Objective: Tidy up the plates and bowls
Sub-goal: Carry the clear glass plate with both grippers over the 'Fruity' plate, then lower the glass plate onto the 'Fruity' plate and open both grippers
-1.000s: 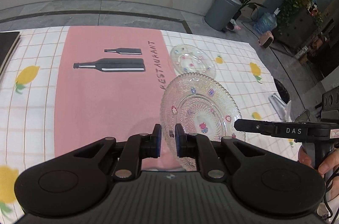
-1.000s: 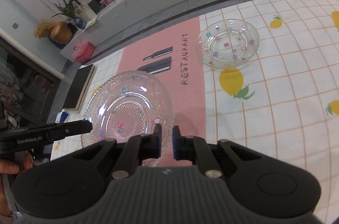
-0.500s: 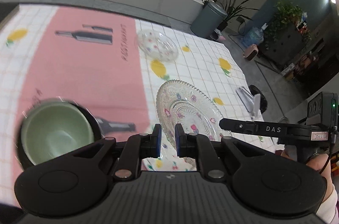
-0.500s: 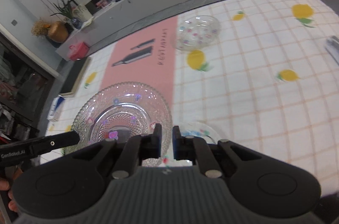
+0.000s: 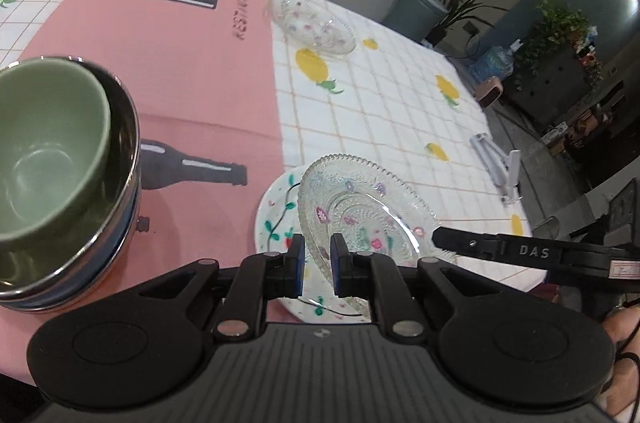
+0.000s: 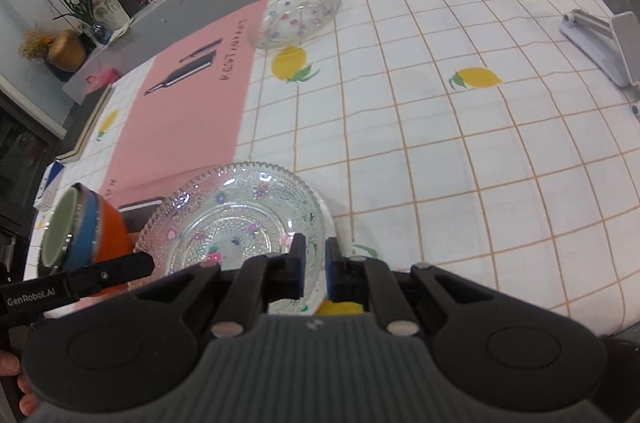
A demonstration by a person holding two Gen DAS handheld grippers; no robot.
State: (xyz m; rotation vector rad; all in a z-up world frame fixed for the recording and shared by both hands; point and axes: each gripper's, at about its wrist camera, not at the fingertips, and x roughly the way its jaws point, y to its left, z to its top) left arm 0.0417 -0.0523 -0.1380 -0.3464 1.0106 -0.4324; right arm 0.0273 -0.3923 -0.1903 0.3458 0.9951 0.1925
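The worktop carries a checked lemon-print cloth with a pink mat. The left hand-held gripper pinches the near rim of a cut-glass plate, held tilted over a white painted plate. The right hand-held gripper pinches the same plate's opposite rim. At 9 o'clock in the left wrist view, a green bowl nests in a steel bowl. A glass dish lies at 12 o'clock, well apart.
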